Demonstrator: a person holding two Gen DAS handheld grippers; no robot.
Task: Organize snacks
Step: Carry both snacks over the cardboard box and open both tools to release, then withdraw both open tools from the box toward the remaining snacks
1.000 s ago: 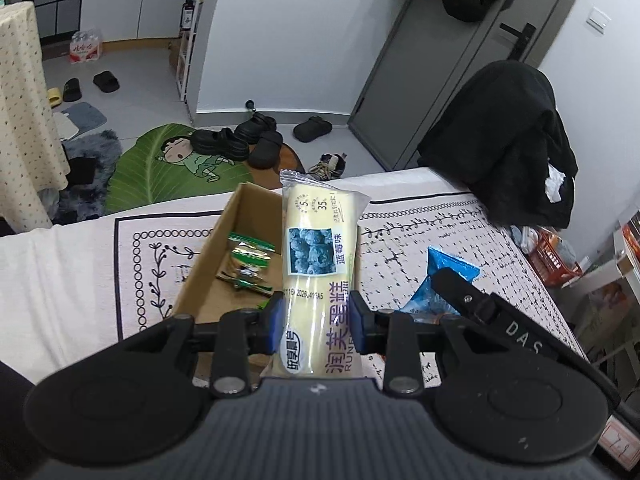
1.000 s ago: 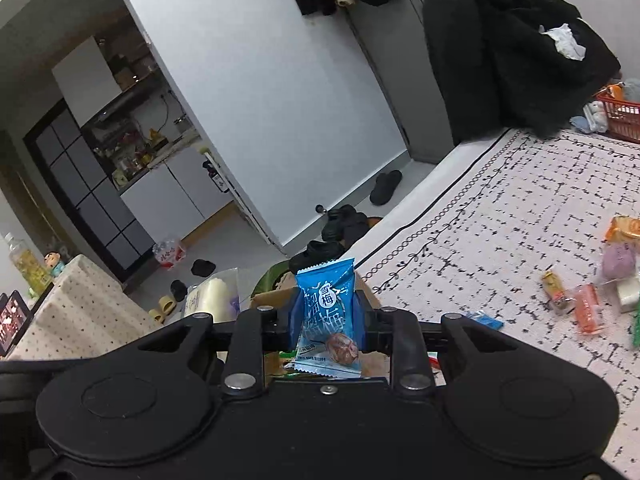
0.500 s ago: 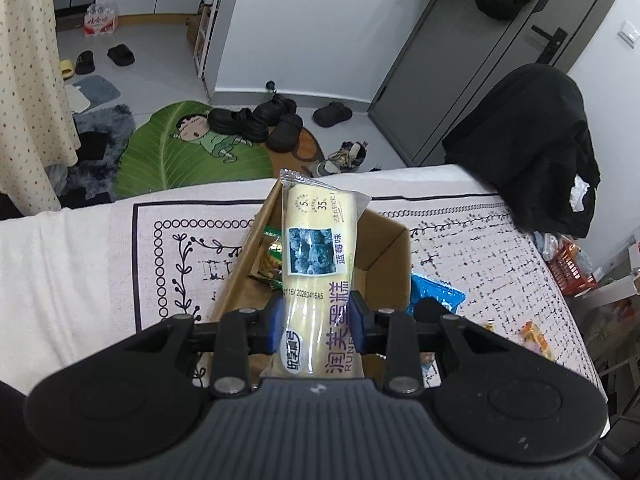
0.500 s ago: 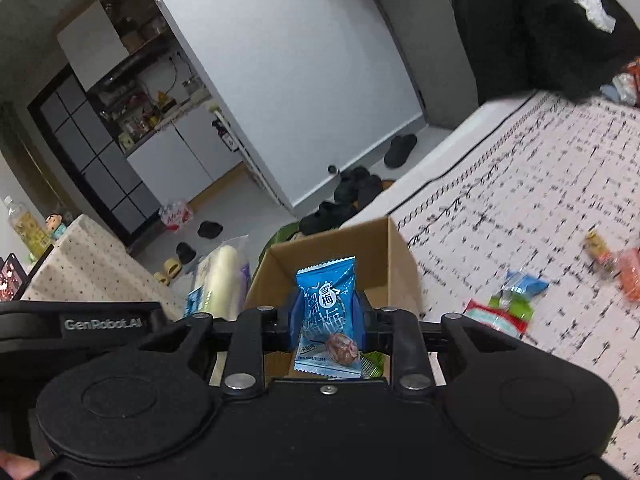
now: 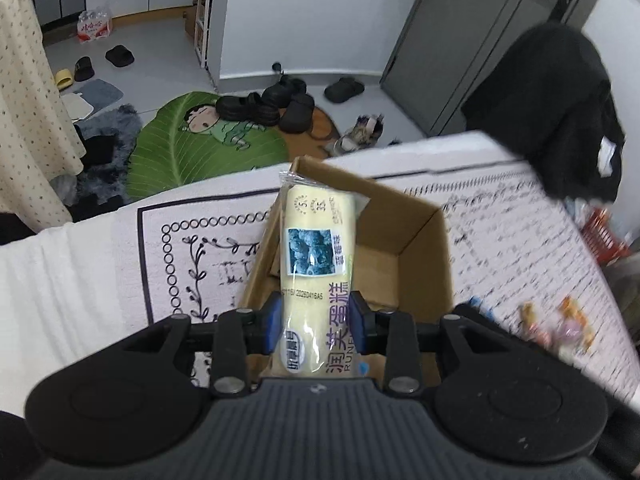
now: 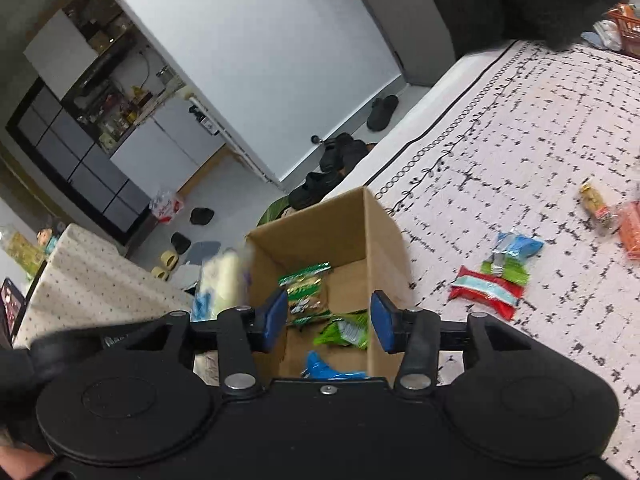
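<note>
My left gripper (image 5: pixel 315 326) is shut on a long pale yellow cake packet (image 5: pixel 314 264), held above the open cardboard box (image 5: pixel 424 236). In the right wrist view, my right gripper (image 6: pixel 329 320) stands open over the same cardboard box (image 6: pixel 380 236). A small blue snack packet (image 6: pixel 324 369) lies inside the box just below the fingers, beside green packets (image 6: pixel 306 286). The yellow cake packet (image 6: pixel 222 276) shows blurred at the box's left side.
Loose snacks lie on the patterned bed cover: a red packet (image 6: pixel 486 292), a blue and green one (image 6: pixel 512 254), orange ones (image 6: pixel 632 228). Beyond the bed edge are shoes (image 5: pixel 264 106) on a green leaf mat (image 5: pixel 192 148). A black garment (image 5: pixel 560 112) hangs at right.
My right gripper has opened and let go of the blue snack packet, which now lies in the box. My left gripper has carried the yellow packet further over the box.
</note>
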